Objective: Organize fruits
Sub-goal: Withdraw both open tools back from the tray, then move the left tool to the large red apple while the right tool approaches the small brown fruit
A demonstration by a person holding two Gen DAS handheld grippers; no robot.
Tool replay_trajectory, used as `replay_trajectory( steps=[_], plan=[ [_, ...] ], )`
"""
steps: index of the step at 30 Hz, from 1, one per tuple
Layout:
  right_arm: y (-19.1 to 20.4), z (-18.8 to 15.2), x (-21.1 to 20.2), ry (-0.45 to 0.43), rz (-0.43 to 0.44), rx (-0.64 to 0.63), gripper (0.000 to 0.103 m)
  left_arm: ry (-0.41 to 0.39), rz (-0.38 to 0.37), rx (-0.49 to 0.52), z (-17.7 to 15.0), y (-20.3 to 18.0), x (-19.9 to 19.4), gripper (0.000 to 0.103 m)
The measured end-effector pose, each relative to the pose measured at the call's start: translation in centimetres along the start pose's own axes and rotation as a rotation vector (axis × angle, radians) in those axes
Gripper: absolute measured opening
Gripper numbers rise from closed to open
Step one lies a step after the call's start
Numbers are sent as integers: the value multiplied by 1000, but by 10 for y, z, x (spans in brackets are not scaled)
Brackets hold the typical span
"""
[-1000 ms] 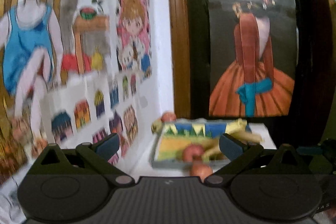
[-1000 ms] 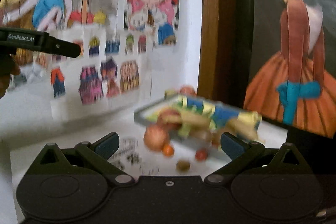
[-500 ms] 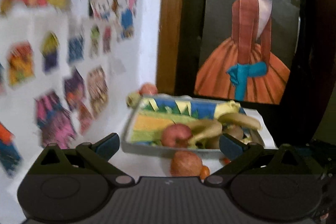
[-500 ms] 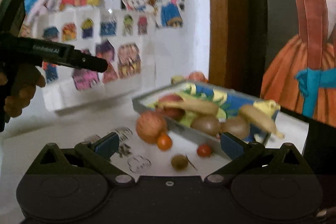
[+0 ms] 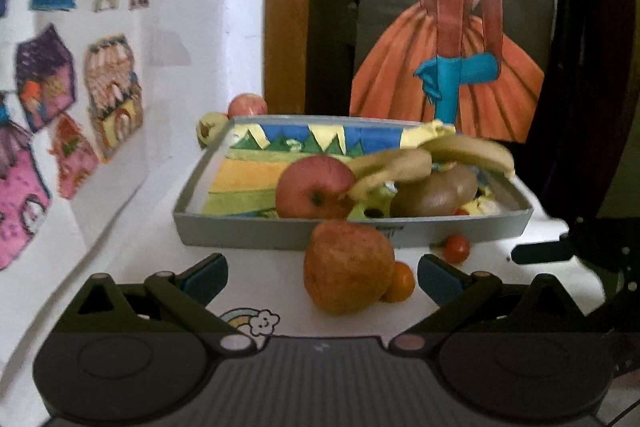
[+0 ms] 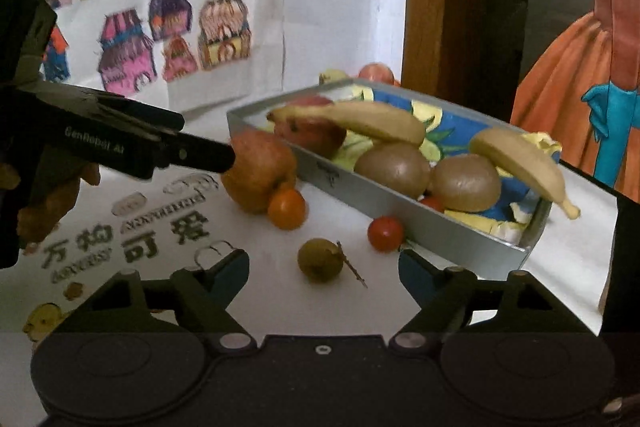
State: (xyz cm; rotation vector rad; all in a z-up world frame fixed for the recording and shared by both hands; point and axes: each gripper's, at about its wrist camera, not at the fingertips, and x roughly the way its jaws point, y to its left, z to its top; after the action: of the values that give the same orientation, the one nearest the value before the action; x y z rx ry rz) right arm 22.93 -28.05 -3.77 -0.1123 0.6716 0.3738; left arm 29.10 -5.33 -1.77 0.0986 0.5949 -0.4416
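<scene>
A grey tray (image 5: 280, 233) (image 6: 384, 191) holds a red apple (image 5: 314, 187), two bananas (image 6: 376, 121) and two kiwis (image 6: 394, 165). In front of it on the white table lie a large orange-red apple (image 5: 346, 267) (image 6: 258, 169), a small orange fruit (image 5: 400, 283) (image 6: 286, 209), a cherry tomato (image 5: 457, 247) (image 6: 385, 233) and a brown longan (image 6: 320, 259). My left gripper (image 5: 322, 273) is open, its fingers either side of the large apple. My right gripper (image 6: 324, 267) is open just behind the longan. The left gripper's finger (image 6: 192, 153) reaches the apple in the right wrist view.
Another red apple (image 5: 247, 105) and a yellow-green fruit (image 5: 212, 127) sit behind the tray by the wall. Colourful drawings (image 5: 112, 87) cover the left wall. A wooden frame (image 5: 284, 7) and a poster of an orange dress (image 5: 452, 67) stand behind. A hand (image 6: 52, 195) holds the left gripper.
Both grippers have tilted down and moved closer to the table. The left gripper now brackets the large apple; the longan now lies just before the right gripper.
</scene>
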Motion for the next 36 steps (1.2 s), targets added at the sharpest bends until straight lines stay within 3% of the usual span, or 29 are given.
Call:
replay_trajectory(
  steps=[5,15,23,26,36],
  plan=[
    [-4,1,11,12,11,26,76,11,13,33,-4,-7,15,103],
    [-10,4,23,33,14,43,60,14,5,-60,1,-9,39,102],
    [-10,4,26,40,33,42,51,42,-13,-104,0,-8,49,90],
    [-10,5,26,40,35,41,50,47,-38,-136,0,-5,50,83],
    [-9,5,27,41,40,42,50,48,-54,-190,-2,1,52,80]
  ],
)
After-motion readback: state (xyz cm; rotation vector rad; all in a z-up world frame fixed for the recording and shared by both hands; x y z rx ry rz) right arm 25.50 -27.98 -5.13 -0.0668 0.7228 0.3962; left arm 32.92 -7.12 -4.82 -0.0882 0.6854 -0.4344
